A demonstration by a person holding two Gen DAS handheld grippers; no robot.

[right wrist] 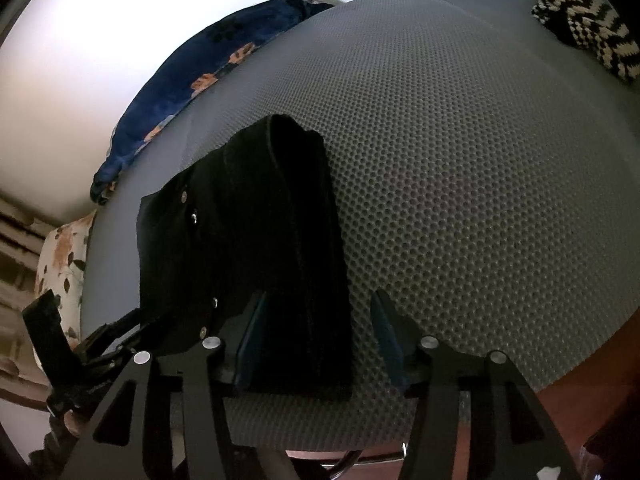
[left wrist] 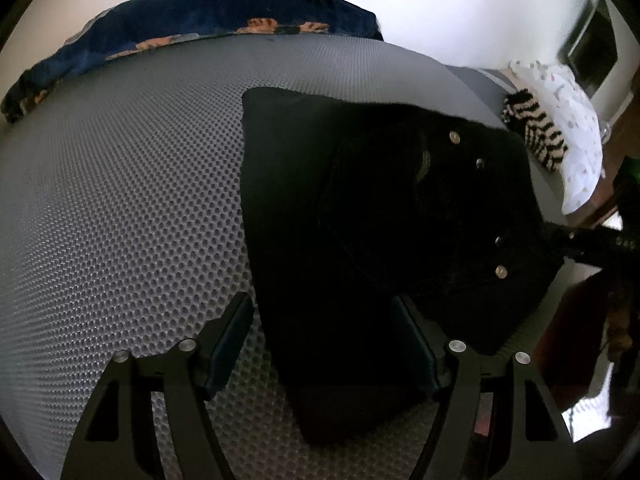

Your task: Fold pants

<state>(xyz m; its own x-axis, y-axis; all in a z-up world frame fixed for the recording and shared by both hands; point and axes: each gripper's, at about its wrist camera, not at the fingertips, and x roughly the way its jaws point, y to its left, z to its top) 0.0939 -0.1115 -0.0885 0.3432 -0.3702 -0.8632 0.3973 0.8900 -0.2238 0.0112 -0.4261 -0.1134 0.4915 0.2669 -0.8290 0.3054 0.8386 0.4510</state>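
Observation:
The black pants lie folded in a thick stack on a grey honeycomb-textured mat, silver rivets showing on the top layer. My left gripper is open and hangs over the stack's near end: one finger is above bare mat, the other above the cloth. In the right wrist view the pants run away from me on the mat. My right gripper is open, straddling their near right edge, and its right pad is clear of the cloth. Each gripper shows at the other view's edge.
A dark blue blanket with orange prints lies along the mat's far side. A black-and-white zigzag knit and a white patterned pillow sit at one end, and a floral pillow at the other. The mat's near edge drops off.

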